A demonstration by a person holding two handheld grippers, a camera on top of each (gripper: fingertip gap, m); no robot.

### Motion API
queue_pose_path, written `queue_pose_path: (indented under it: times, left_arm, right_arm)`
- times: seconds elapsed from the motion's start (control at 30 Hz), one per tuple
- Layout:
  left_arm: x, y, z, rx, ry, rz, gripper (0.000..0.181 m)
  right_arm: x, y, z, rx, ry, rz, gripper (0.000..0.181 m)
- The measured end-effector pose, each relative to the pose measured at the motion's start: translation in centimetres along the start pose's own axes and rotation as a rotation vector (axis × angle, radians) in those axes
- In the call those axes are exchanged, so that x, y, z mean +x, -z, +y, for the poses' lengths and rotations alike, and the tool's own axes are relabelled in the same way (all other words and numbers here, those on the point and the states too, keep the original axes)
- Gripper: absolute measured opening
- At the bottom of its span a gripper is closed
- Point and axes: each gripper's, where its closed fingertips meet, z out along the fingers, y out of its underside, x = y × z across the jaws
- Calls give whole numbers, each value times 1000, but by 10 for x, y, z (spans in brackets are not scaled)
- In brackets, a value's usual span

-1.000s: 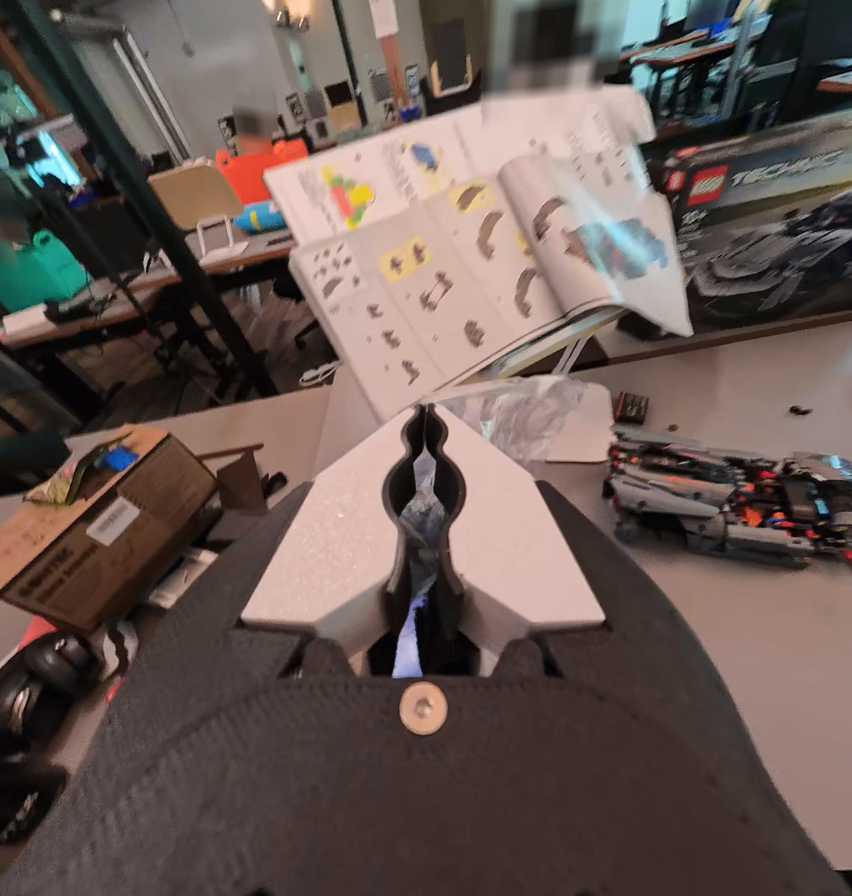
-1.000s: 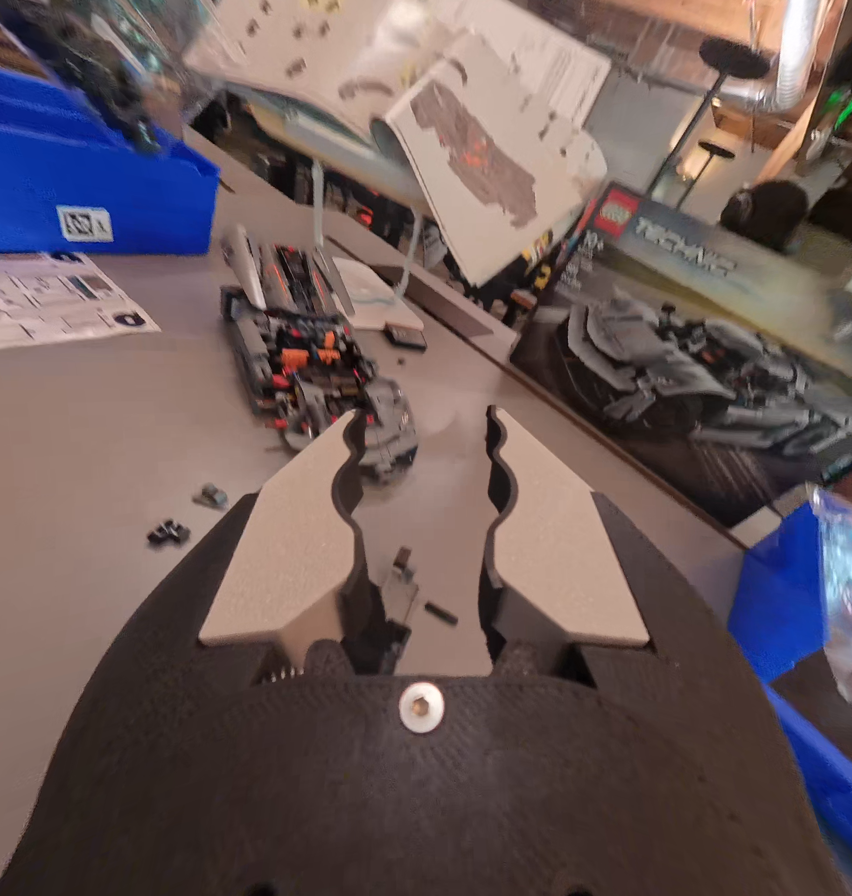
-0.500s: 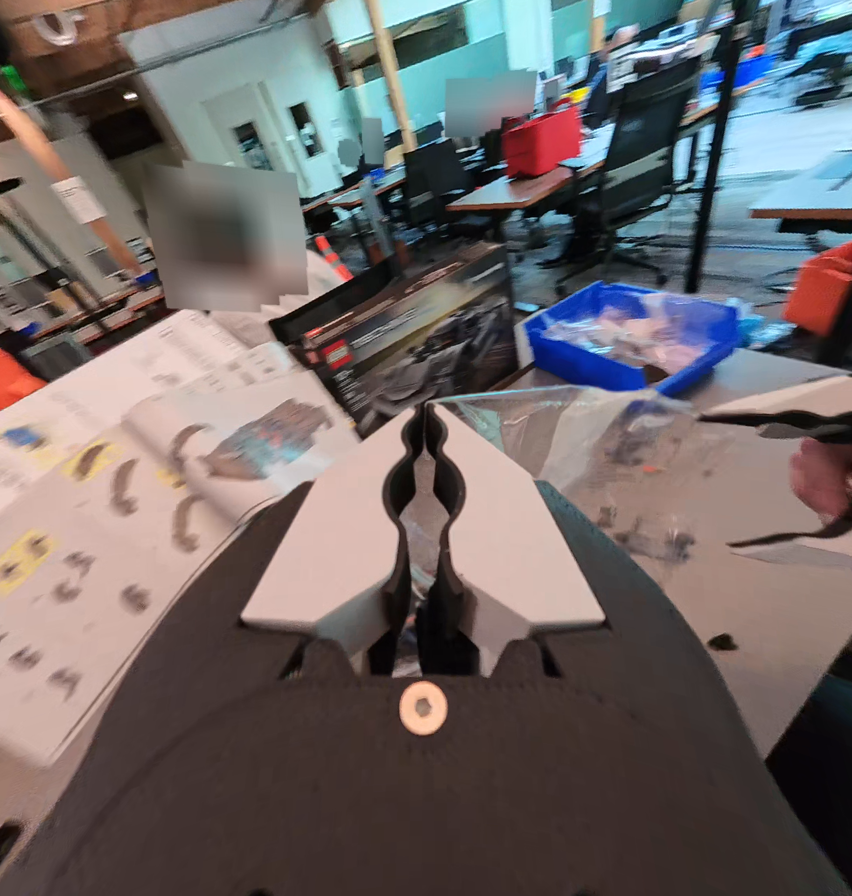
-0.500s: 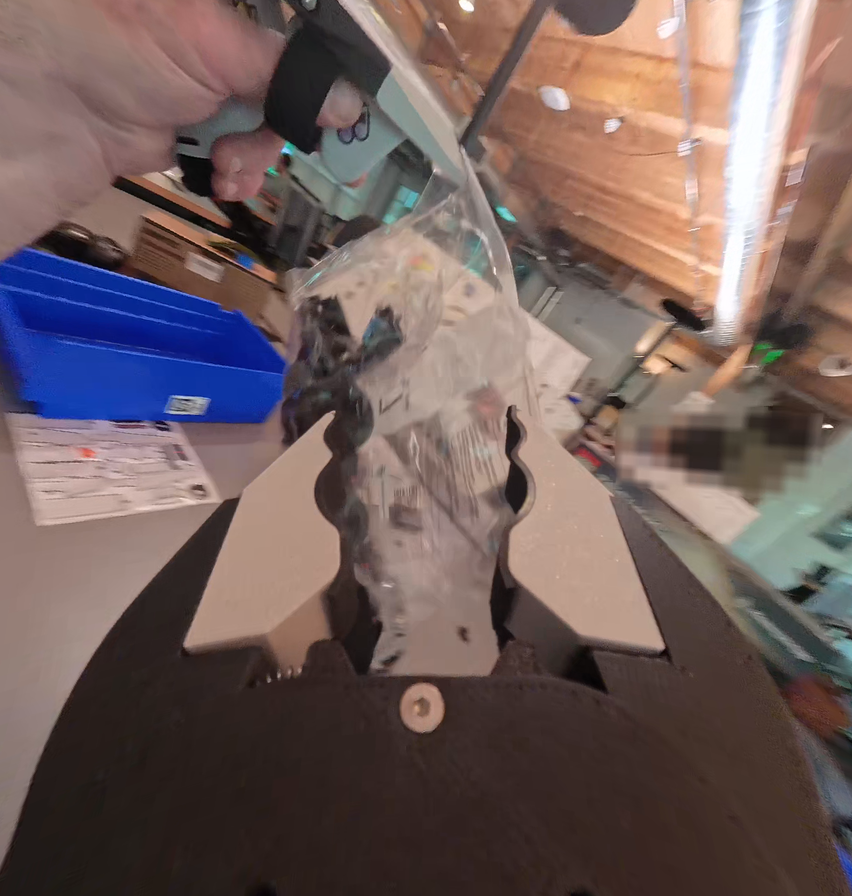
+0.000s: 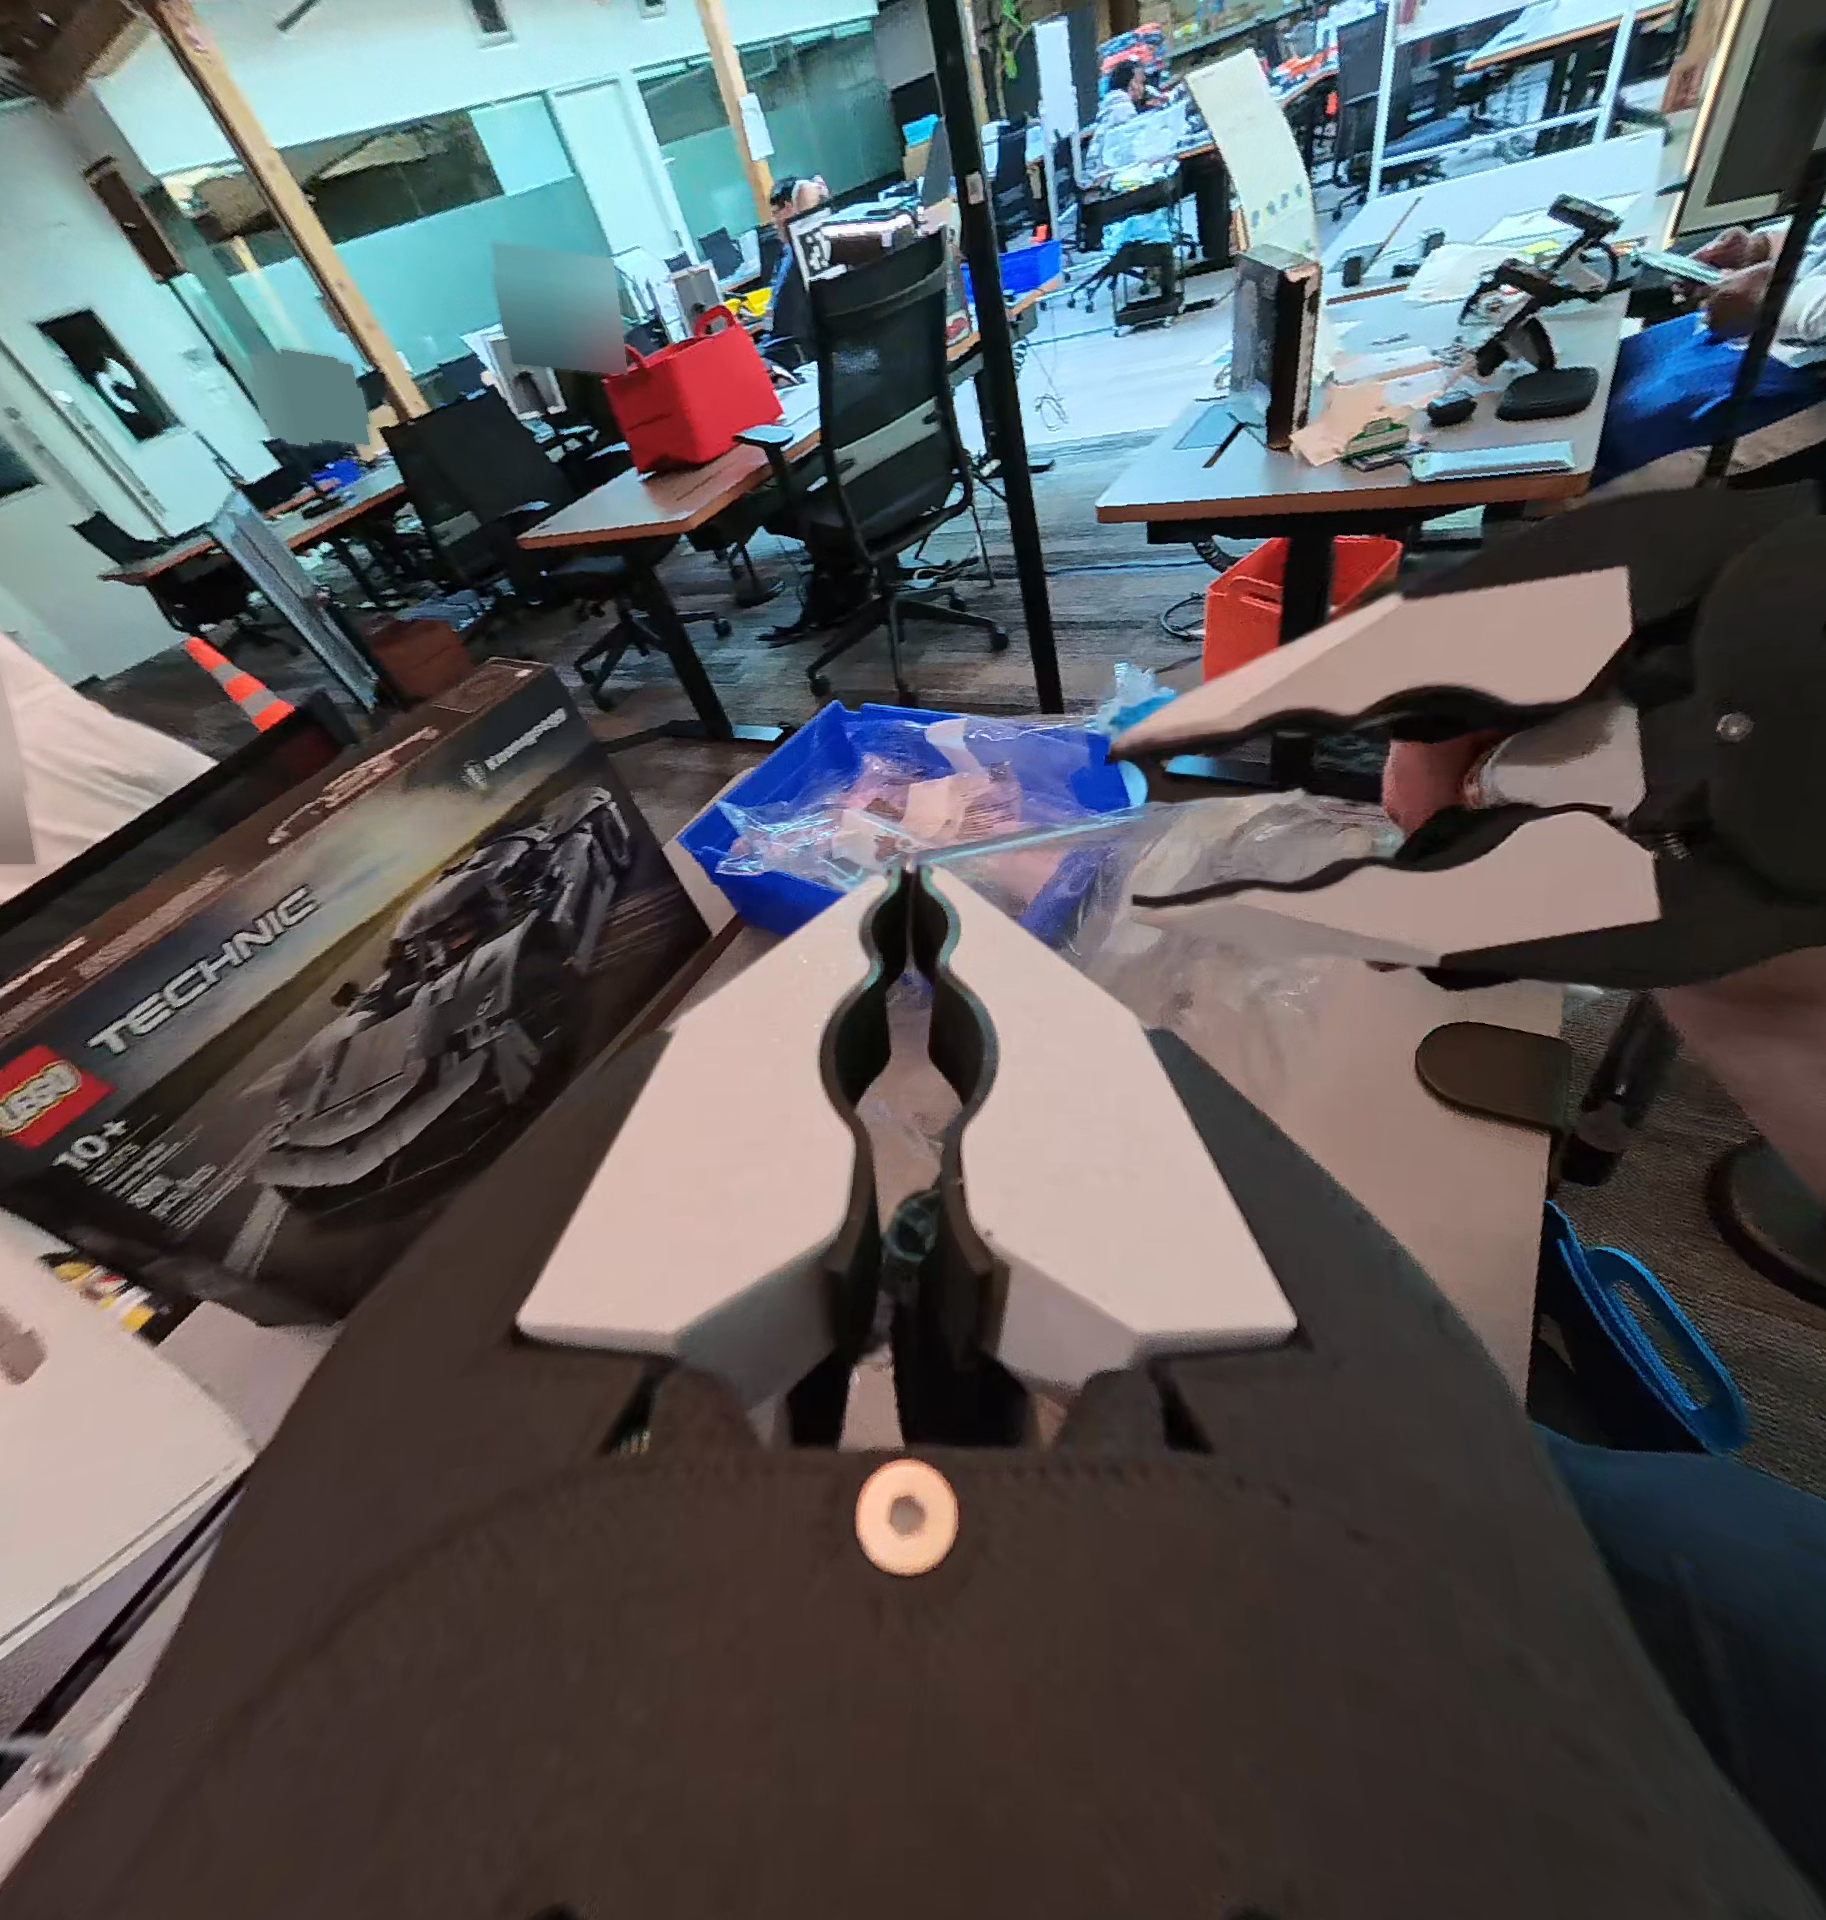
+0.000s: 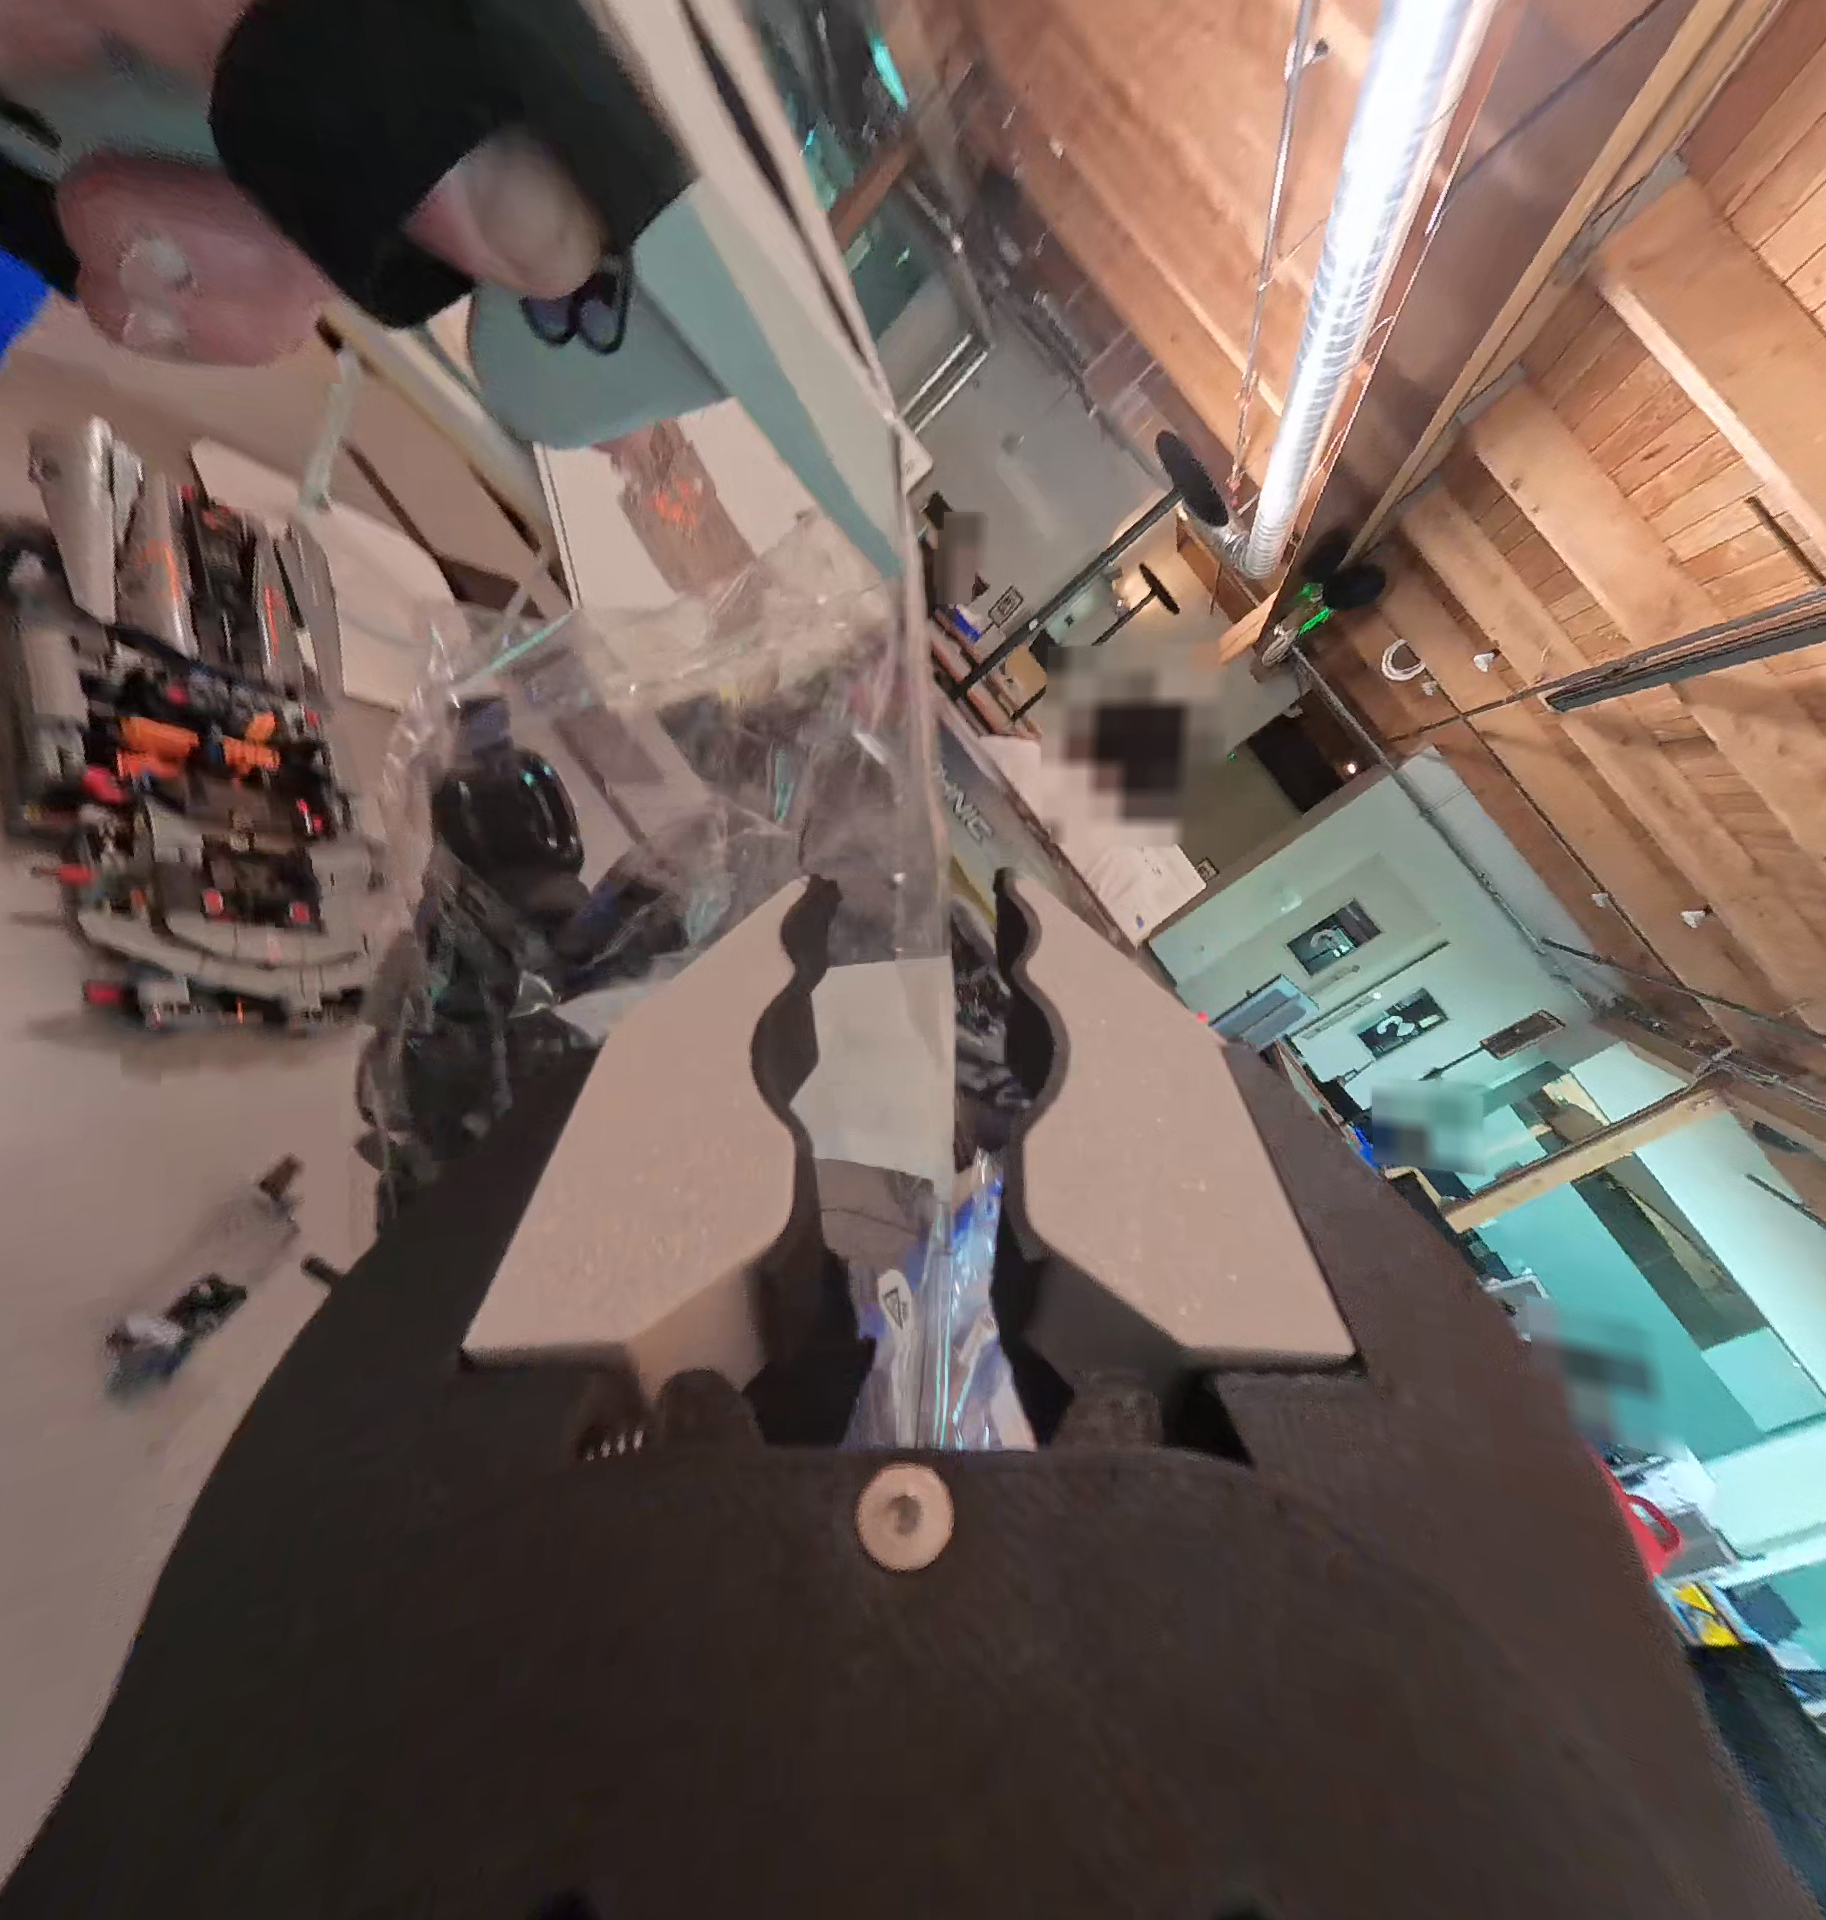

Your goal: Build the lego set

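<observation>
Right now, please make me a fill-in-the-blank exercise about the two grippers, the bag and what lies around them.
1. The left gripper is ____ on the clear plastic bag.
2. The right gripper has its fingers ____, with the bag's edge between them.
3. Behind the bag, the tray full of empty wrappers is ____ in colour.
4. The half-built model car lies on the ____.

Missing words: shut; open; blue; table

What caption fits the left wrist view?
Left gripper shut on a clear bag; open right gripper straddles its far end.
</observation>
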Motion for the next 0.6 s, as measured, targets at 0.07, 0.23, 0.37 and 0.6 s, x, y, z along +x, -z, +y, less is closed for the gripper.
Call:
queue_pose_path:
  times: [0.07, 0.23, 0.37, 0.6]
  left_arm:
    - [5, -14, 3, -1, 6, 30, 0]
    - [11, -44, 14, 7, 34, 107, 0]
    - [15, -63, 24, 18, 37, 183, 0]
    - [18, -88, 50, 98, 12, 314, 9]
  right_arm:
    - [-1, 2, 14, -25, 17, 0, 17]
    - [0, 7, 42, -73, -31, -51, 1]
    - [4, 9, 61, -99, -165, -142, 0]
    - [-2, 2, 97, -153, -386, -328, 0]
